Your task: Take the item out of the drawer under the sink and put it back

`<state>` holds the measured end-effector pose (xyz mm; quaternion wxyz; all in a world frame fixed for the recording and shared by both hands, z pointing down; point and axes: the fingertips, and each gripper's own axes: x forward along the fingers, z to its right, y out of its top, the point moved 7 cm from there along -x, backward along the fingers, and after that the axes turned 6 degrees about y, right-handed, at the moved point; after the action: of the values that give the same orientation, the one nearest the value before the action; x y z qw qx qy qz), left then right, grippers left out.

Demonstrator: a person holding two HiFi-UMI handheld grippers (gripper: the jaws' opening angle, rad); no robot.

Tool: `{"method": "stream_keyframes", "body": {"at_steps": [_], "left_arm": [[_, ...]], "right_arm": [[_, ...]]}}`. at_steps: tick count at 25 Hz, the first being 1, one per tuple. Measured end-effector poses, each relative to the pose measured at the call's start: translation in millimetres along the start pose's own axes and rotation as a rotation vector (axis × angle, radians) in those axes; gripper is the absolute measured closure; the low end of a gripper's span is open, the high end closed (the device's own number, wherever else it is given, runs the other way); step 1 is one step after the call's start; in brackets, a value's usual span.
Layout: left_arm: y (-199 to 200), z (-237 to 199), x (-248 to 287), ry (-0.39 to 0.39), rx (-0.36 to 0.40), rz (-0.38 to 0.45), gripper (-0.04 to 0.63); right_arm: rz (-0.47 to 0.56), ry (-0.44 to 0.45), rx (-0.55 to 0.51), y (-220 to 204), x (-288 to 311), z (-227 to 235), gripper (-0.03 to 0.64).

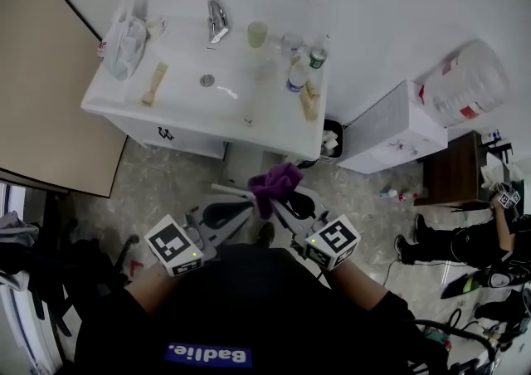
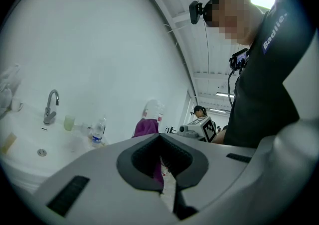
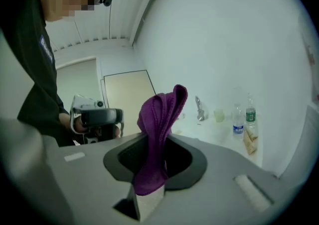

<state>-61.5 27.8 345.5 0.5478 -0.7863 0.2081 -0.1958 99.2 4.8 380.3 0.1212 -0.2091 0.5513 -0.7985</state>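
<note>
Purple fuzzy cloth [image 1: 276,182], bunched in soft upright folds, is pinched between the right gripper's [image 1: 272,199] grey jaws before the glossy white sink [image 1: 178,104]; left gripper [image 2: 160,137] jaws together, empty.

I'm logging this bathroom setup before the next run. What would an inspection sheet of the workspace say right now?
Surface: white vanity top with faucet, over a speckled floor.
Job's things: purple cloth held up in the air. No open drawer can be made out on the vanity front.
Clutter: plastic bag, green cup and bottles on the top.
Grippers: right gripper shut on the cloth. Left gripper shut, empty, close beside it.
Cables: what look like leads on the floor, far right.
Surroundings: beige door, white cabinet, bin, second person.
</note>
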Motion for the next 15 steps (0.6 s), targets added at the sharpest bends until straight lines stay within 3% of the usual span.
{"method": "stream_keyframes", "body": {"at_steps": [15], "left_arm": [[3.6, 8.5, 7.8, -0.041, 0.026, -0.016, 0.606]], "right_arm": [[0.175, 0.018, 0.051, 27.3, -31.0, -32.0, 0.534]]}}
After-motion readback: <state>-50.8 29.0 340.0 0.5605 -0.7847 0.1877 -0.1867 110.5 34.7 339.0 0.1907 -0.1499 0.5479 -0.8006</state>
